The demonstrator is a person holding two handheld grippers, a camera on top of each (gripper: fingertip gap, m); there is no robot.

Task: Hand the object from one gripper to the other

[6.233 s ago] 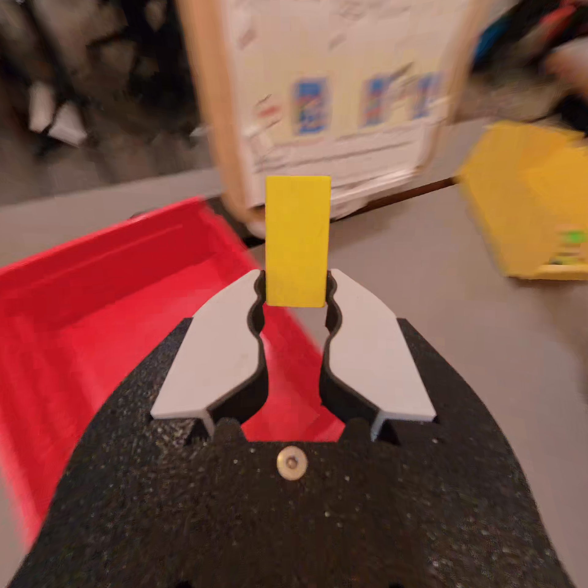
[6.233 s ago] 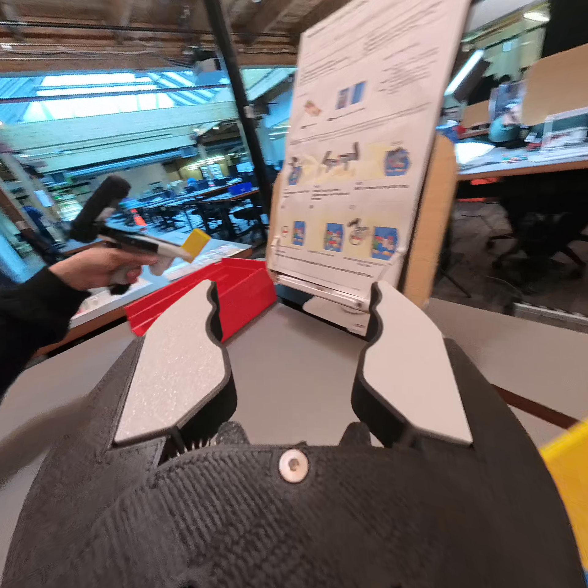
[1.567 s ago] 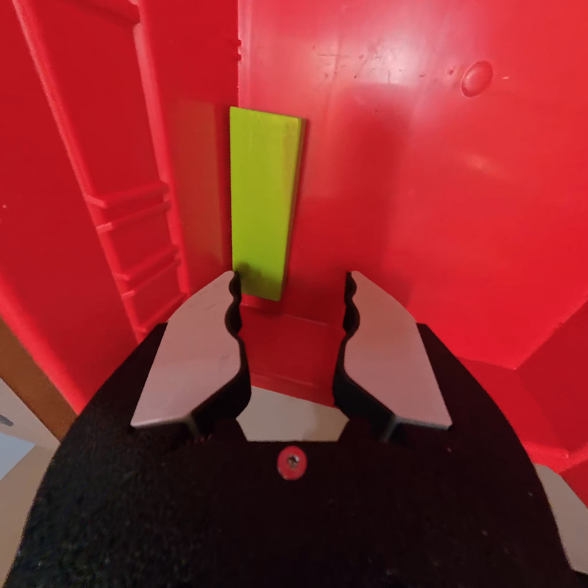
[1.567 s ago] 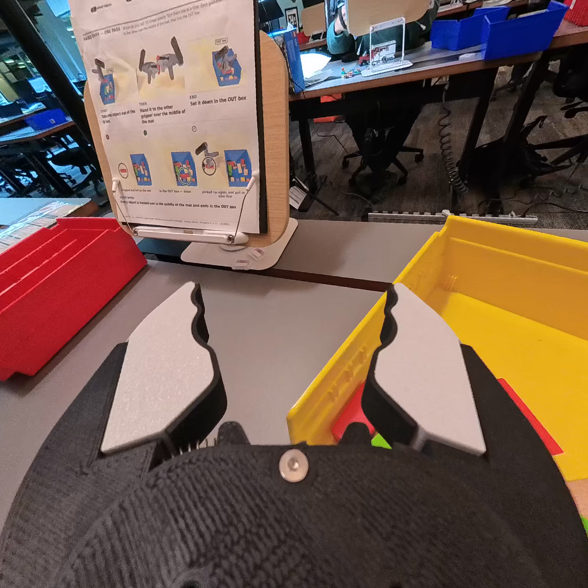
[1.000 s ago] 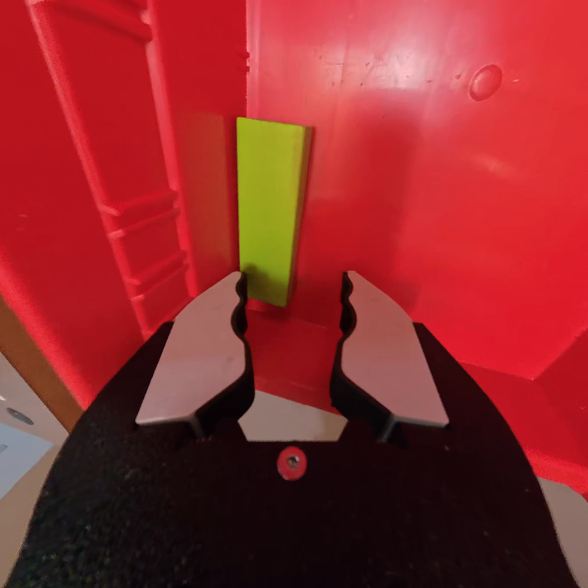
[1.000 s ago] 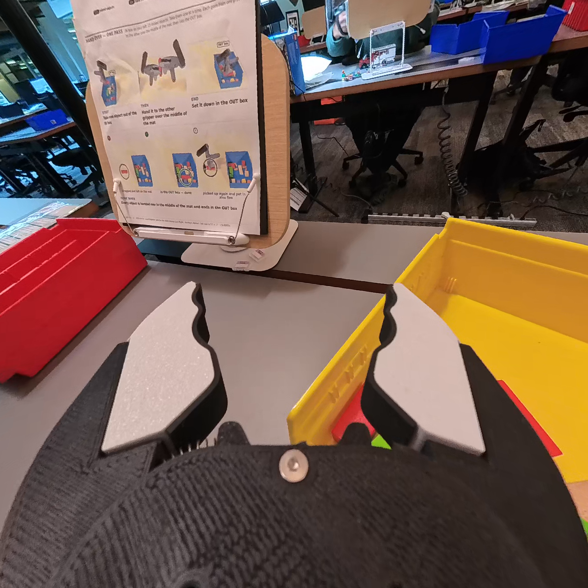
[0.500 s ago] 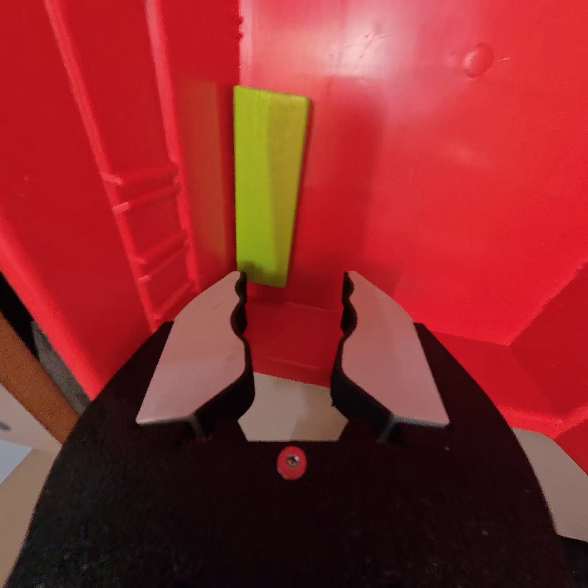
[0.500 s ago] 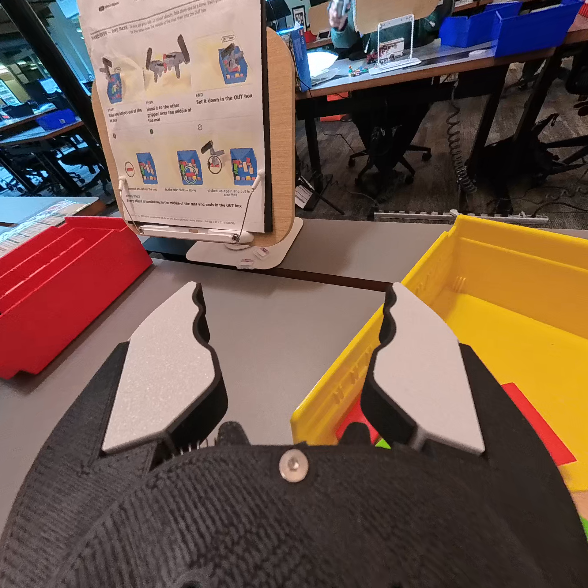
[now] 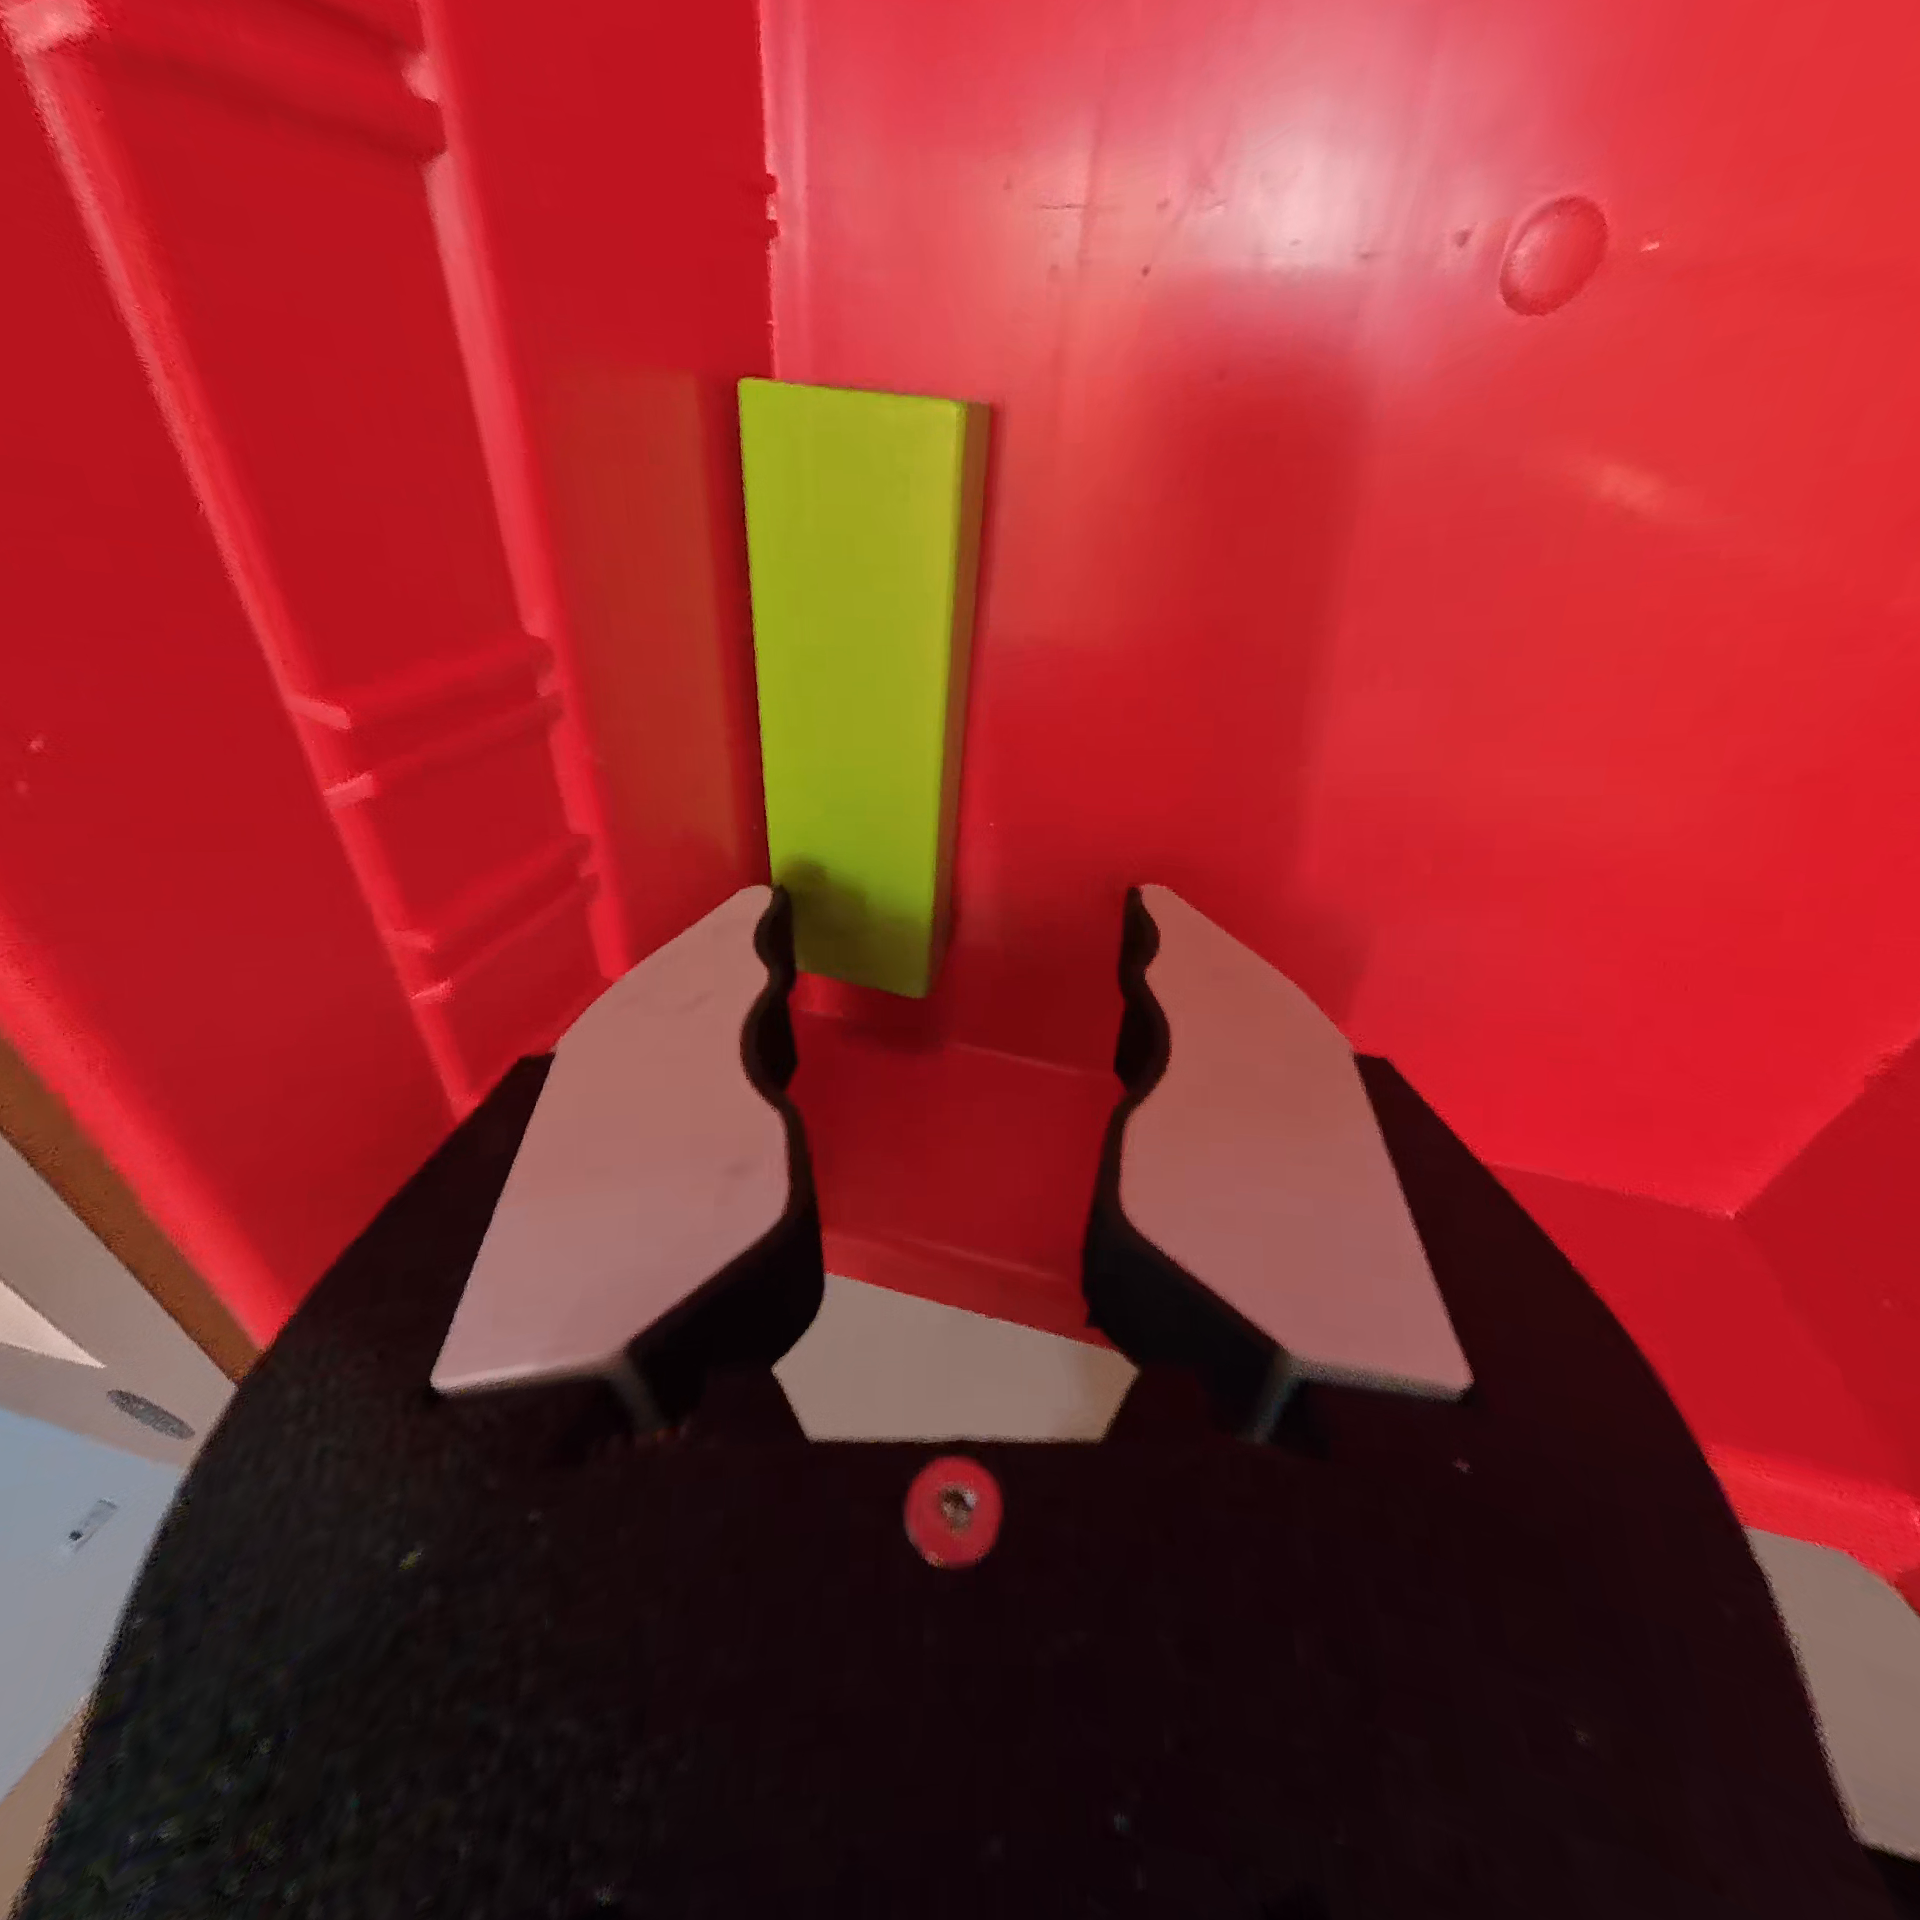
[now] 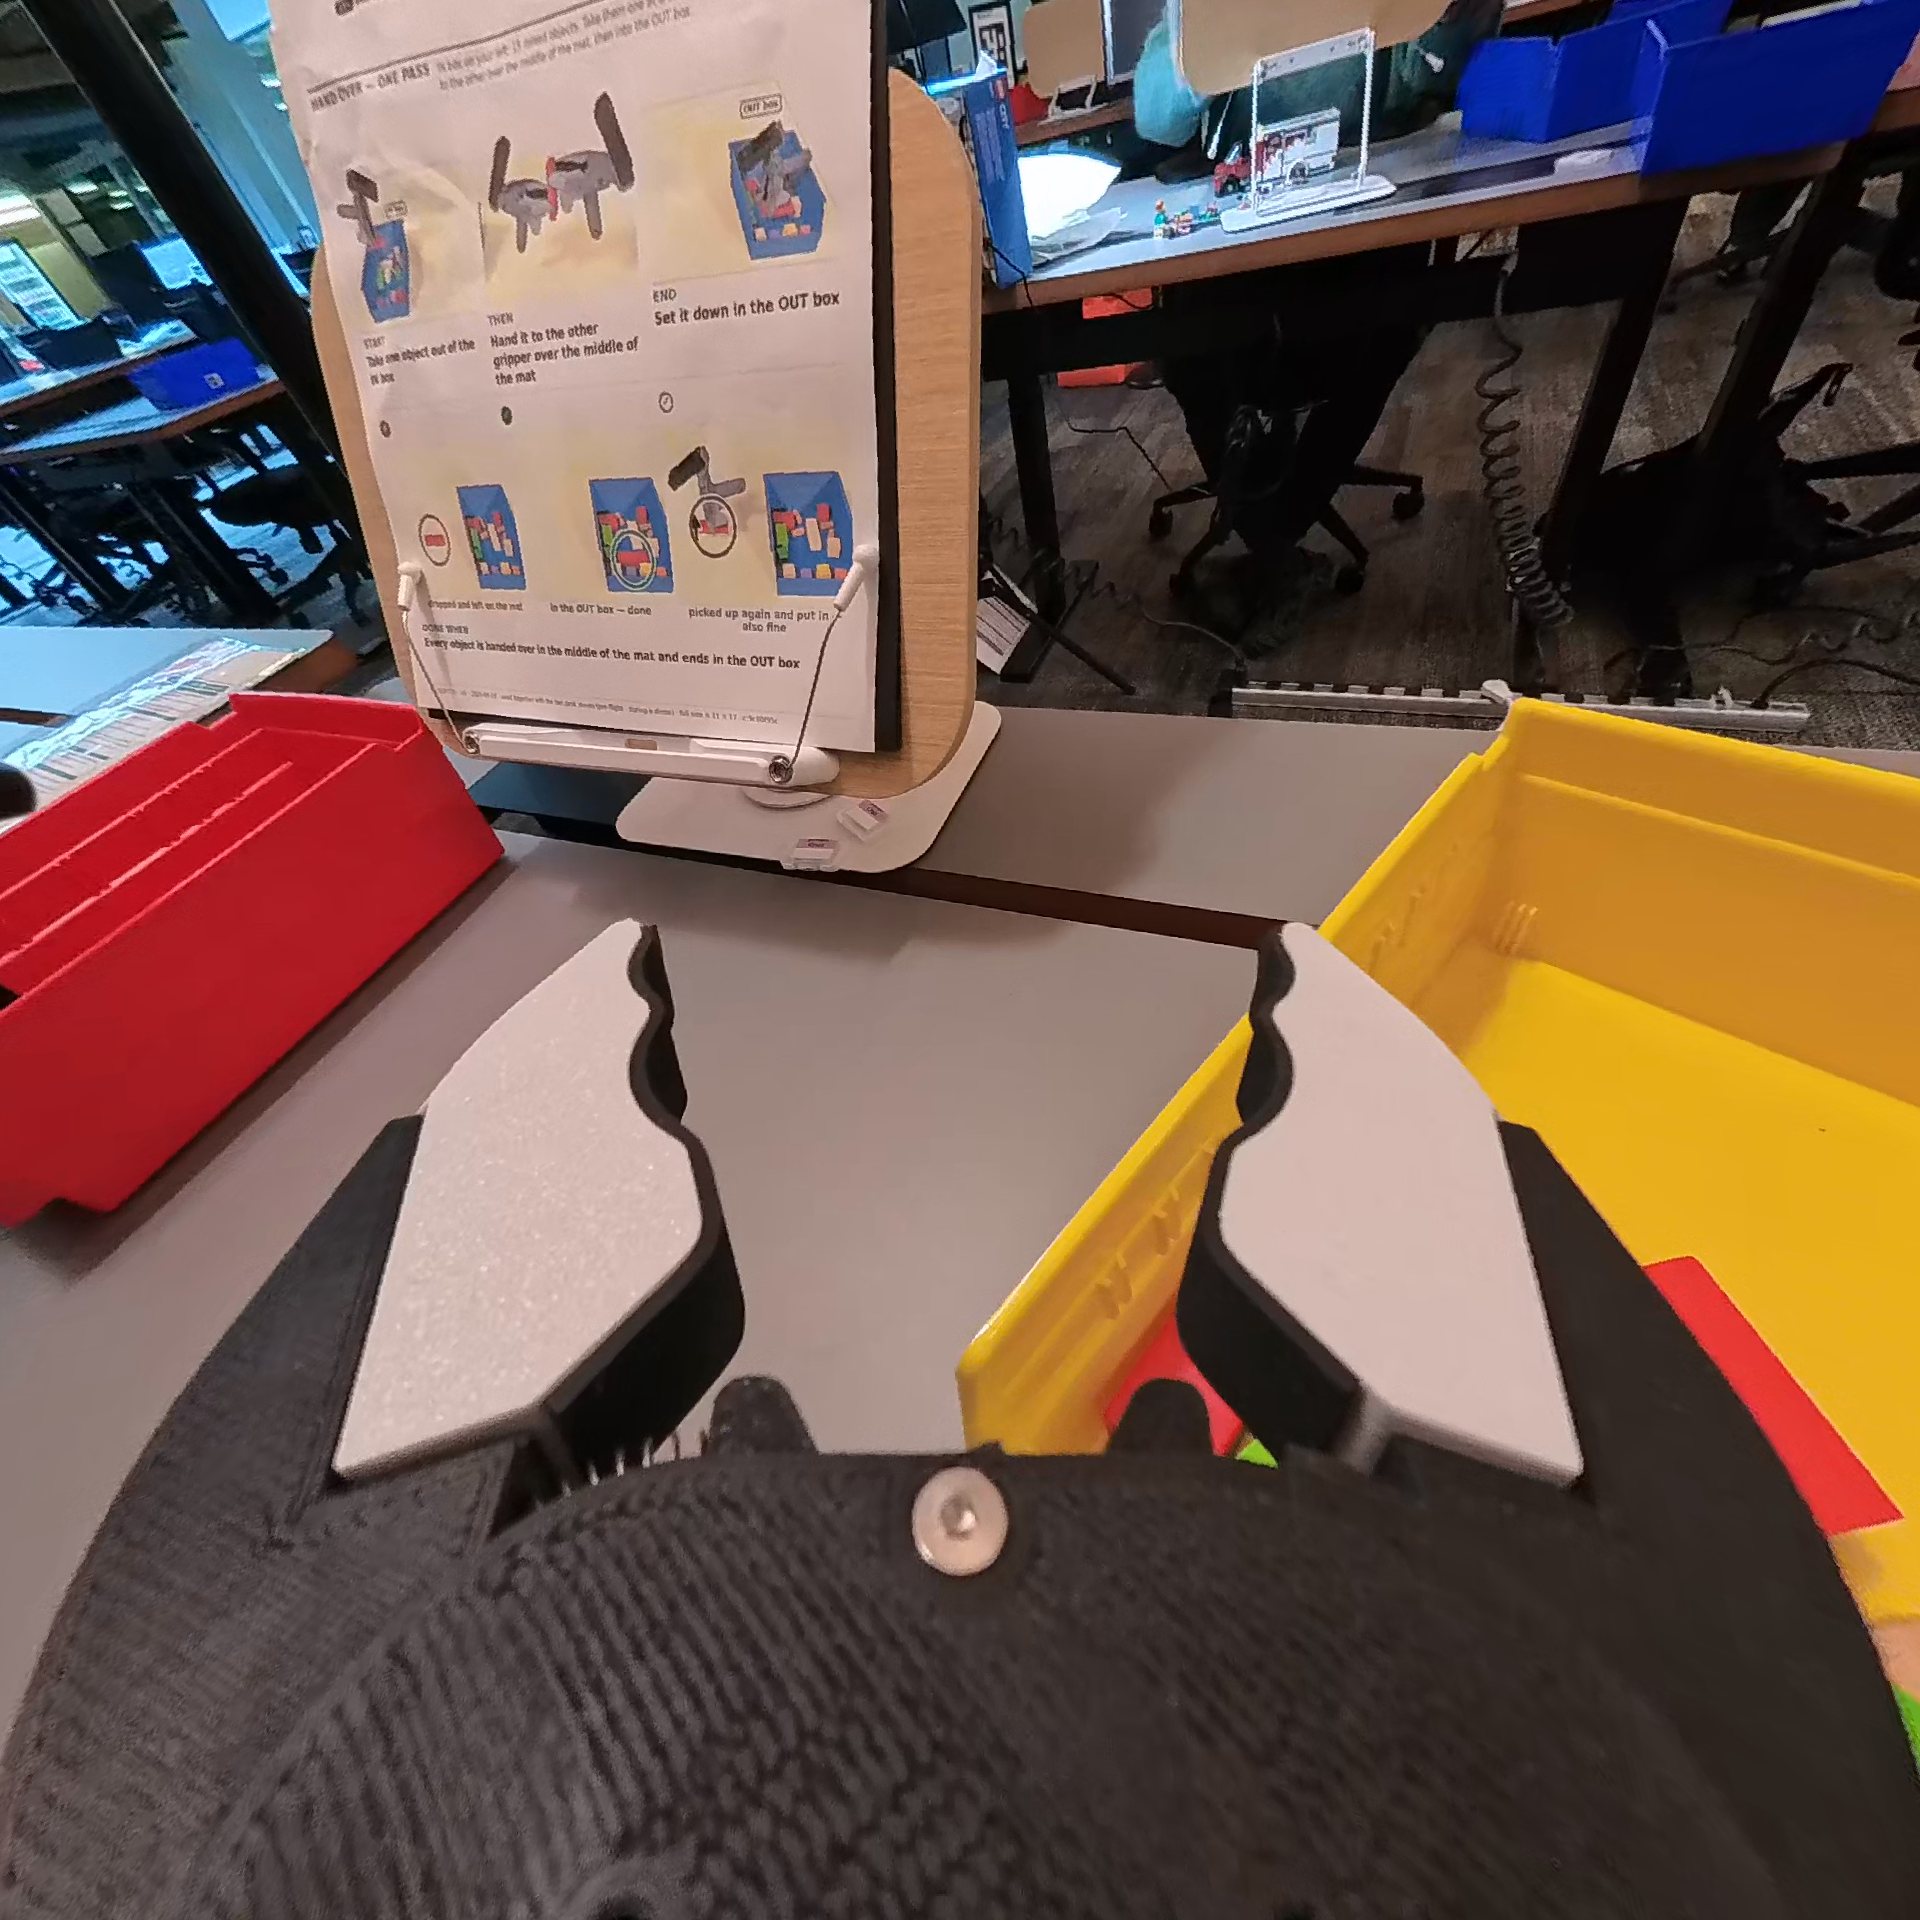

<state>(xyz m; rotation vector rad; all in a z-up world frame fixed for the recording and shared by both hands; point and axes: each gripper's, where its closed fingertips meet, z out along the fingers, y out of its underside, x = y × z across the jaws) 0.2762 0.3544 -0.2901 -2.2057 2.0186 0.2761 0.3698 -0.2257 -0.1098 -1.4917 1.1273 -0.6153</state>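
In the left wrist view a lime-green flat block (image 9: 857, 665) lies on the floor of the red bin (image 9: 1403, 623), against its left wall. My left gripper (image 9: 951, 904) is open just above the block's near end; the left fingertip (image 9: 764, 909) is at the block's left edge and the right fingertip stands clear of it. My right gripper (image 10: 956, 945) is wide open with nothing between its fingers, over the grey table (image 10: 935, 1060) beside the yellow bin (image 10: 1621, 1039). The red bin also shows in the right wrist view (image 10: 208, 914).
An instruction sheet on a wooden stand (image 10: 644, 416) is at the table's back edge. The yellow bin holds a red piece (image 10: 1756, 1382) and a green one (image 10: 1257, 1449). Desks, chairs and blue bins (image 10: 1662, 73) are beyond the table. Spacing between my two grippers at the tips: around 60 cm.
Six seconds ago my left gripper held a yellow block in the air; now it is open inside the red bin over the lime-green block, shifting slightly. The right gripper stayed open, barely moving.
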